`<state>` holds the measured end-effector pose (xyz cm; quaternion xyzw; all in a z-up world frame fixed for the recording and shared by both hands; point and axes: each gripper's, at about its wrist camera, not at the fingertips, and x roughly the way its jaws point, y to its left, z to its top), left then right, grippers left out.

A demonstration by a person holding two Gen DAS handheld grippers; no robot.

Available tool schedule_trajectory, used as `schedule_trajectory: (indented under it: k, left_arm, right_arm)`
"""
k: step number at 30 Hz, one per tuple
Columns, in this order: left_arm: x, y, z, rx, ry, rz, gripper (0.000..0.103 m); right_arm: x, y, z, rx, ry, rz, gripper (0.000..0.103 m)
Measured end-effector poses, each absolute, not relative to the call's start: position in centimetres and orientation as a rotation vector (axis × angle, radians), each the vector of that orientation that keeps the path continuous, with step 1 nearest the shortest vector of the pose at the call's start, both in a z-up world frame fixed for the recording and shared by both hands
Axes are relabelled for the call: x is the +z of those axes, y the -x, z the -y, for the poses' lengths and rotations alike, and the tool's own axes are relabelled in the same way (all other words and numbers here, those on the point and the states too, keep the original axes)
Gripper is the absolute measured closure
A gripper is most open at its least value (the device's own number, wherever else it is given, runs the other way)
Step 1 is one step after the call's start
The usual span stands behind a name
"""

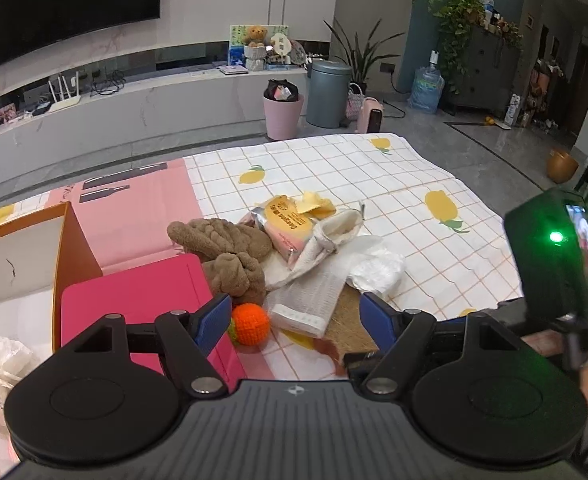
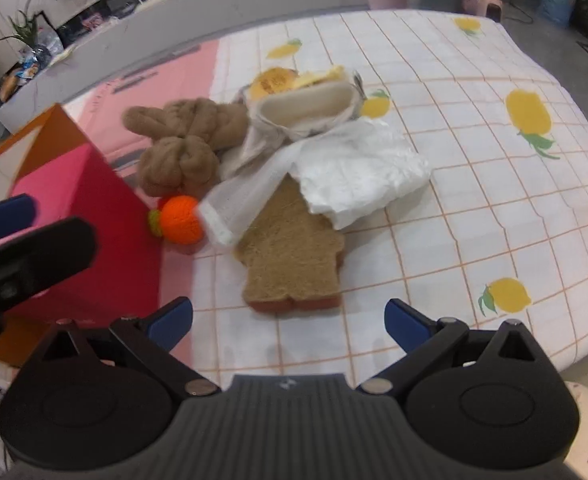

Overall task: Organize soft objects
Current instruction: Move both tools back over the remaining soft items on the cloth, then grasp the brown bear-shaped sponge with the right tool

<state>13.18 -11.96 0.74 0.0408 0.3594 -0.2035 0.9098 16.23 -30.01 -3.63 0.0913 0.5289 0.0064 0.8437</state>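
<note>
Your left gripper (image 1: 296,322) and right gripper (image 2: 288,322) both hold their jaws spread and empty, a knitted orange ball (image 1: 250,324) and fuzzy brown toast-shaped pad (image 2: 290,256) just ahead.

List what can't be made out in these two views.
- Toast-shaped pad: its top lies under the white mesh cloth and crumpled white sheet in both views.
- Orange box: cut off by the left-wrist view's edge.
- Packet lettering: too small in the left view, blurred in the right.
</note>
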Motion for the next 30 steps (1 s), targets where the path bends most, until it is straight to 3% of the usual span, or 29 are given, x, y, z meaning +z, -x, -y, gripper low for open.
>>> schedule_trajectory:
  k: [3,9,13,24,27,30]
  left_arm:
    - [0.3,-13.3,11.8,-0.423,-0.063,-0.744,0.017]
    - [-0.2,-13.0,11.8,-0.461,-0.086,-0.731,0.017]
    - [-0.8,-13.2,11.3,-0.477,-0.095,-0.737,0.018]
    - [0.1,-13.5,9.3,-0.477,-0.039,-0.738,0.018]
    - [0.1,-13.3,9.5,-0.492,-0.044,-0.739,0.018]
    - [-0.3,-13.0,10.1,-0.511,-0.079,-0.745,0.018]
  right_arm:
    - [-4.8,-17.2,30.1,-0.026,-0.184,-1.131,0.005]
    - [-6.2,-18.6,29.5,-0.002,-0.175,-1.171,0.017]
    - [-6.5,-19.5,29.1,0.059,-0.17,-1.173,0.041]
    - [-6.5,-15.8,32.3,-0.003,-0.179,-1.317,0.041]
    - [-6.7,-15.8,32.7,-0.02,-0.193,-1.308,0.035]
    - [-6.7,-17.0,31.2,-0.024,-0.074,-1.278,0.019]
